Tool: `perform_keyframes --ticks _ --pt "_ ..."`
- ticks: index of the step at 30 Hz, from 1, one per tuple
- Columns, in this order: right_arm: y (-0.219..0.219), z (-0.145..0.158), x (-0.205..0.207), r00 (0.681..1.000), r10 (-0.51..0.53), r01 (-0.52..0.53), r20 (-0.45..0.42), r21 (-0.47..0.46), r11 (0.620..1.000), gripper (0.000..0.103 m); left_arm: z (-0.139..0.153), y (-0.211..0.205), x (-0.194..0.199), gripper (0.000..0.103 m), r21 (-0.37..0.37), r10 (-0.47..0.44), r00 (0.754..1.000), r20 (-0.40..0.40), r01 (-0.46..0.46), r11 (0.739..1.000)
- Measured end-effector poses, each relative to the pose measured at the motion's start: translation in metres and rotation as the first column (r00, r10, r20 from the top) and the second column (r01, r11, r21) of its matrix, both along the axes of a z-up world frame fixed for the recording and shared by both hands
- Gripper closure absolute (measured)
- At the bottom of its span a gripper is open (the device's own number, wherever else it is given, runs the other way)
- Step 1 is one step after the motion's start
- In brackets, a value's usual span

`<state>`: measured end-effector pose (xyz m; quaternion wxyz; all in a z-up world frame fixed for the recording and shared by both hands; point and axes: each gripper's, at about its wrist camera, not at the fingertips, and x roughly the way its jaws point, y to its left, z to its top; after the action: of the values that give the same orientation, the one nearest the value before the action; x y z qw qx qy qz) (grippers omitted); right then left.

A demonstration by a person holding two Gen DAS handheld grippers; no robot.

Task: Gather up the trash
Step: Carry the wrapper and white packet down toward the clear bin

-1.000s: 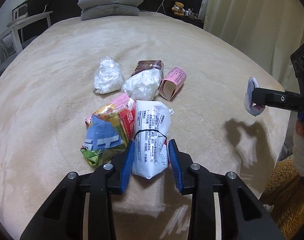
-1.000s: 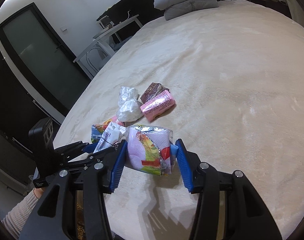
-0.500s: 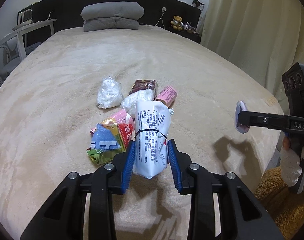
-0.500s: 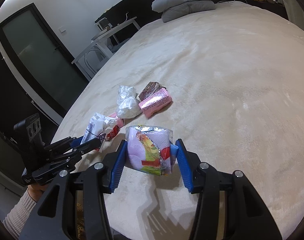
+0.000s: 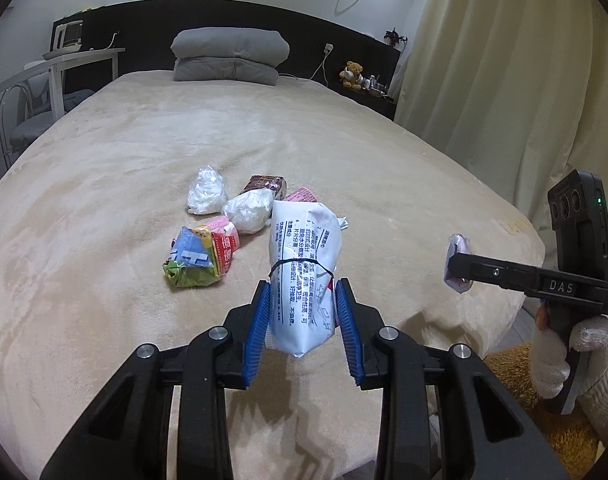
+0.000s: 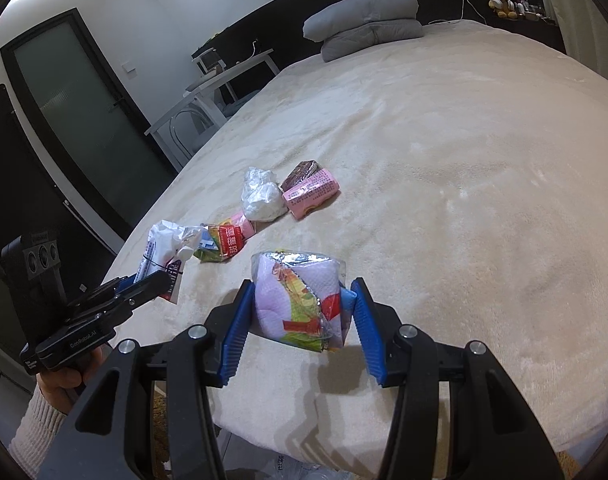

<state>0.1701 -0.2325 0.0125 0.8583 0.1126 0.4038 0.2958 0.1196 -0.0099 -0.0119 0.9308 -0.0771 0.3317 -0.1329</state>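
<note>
While the left gripper (image 5: 303, 322) pinches a white printed packet (image 5: 304, 272) w/ narrow jaws, the right gripper (image 6: 300, 322) clamps a pink-and-foil wrapper (image 6: 298, 298); both are above the bed (image 5: 104, 300) edge, 5 other trash pcs (image 5: 232, 220) lying farther in.

hidden: pink carton (image 5: 302, 195) mostly behind white printed bag (image 5: 304, 268) | brand: perhaps unreadable
</note>
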Motion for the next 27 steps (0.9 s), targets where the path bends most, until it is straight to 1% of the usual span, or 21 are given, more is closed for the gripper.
perform_keyframes --ticks 10,16,22,27 --pt "-0.007 -0.005 -0.047 1.0 0.003 -0.003 0.022 -0.007 1.0 0.054 0.004 -0.006 -0.047 0.07 -0.058 0.029 0.999 0.037 -0.027 0.998" --pt "-0.014 -0.007 -0.074 1.0 -0.001 0.001 0.027 0.006 1.0 0.054 0.005 -0.013 -0.08 0.07 -0.099 0.039 0.998 0.058 -0.033 0.995" --pt "-0.019 -0.008 -0.099 0.999 0.007 -0.008 0.038 0.008 1.0 0.054 -0.001 -0.021 -0.106 0.07 -0.117 0.031 0.998 0.055 -0.025 0.993" --pt "-0.021 -0.011 -0.115 0.999 0.019 -0.019 0.043 0.0 1.0 0.054 -0.006 -0.031 -0.127 0.07 -0.106 0.017 0.999 0.049 -0.012 0.994"
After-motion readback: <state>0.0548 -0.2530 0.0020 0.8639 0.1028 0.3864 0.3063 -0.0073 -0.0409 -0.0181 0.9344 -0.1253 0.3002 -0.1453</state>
